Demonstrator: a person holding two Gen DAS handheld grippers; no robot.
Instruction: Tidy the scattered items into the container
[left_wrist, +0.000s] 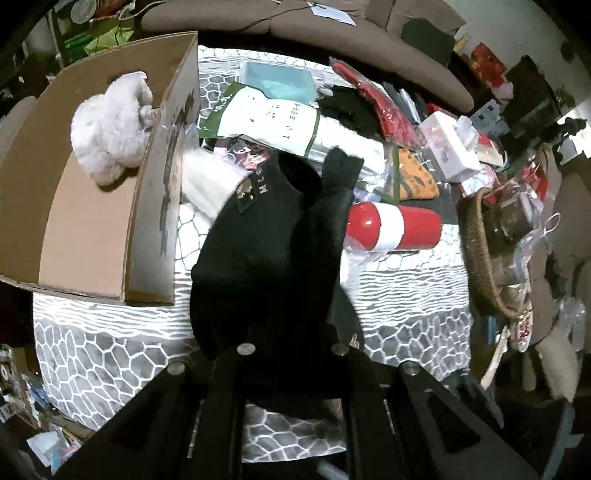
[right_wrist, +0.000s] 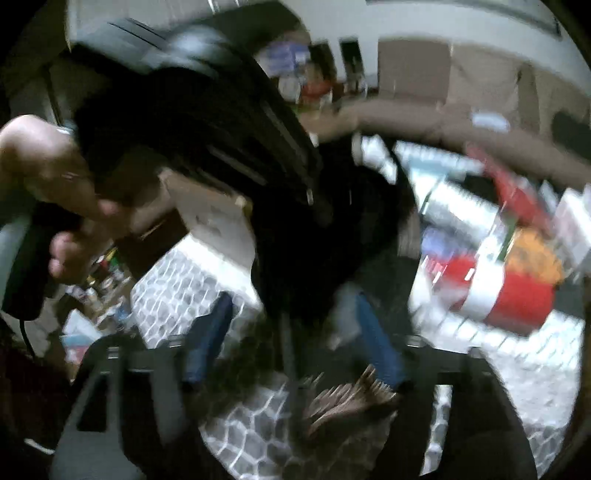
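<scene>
My left gripper (left_wrist: 291, 350) is shut on a black knit hat (left_wrist: 269, 236) with a small badge, held above the table beside the cardboard box (left_wrist: 147, 206). A white plush toy (left_wrist: 110, 125) lies inside the box. In the blurred right wrist view, my right gripper (right_wrist: 295, 332) has blue fingers (right_wrist: 207, 332) spread apart with nothing clearly between them; the black hat (right_wrist: 325, 236) hangs just ahead of it, under the left gripper body. A red and white bottle (left_wrist: 395, 225) lies on the table, also in the right wrist view (right_wrist: 495, 291).
A white and green pouch (left_wrist: 269, 122), a teal box (left_wrist: 277, 81), red packets (left_wrist: 380, 107), an orange pouch (left_wrist: 417, 177) and a white box (left_wrist: 450, 147) crowd the far table. A wicker basket (left_wrist: 480, 266) stands at the right edge. The tablecloth (left_wrist: 110, 350) is grey patterned.
</scene>
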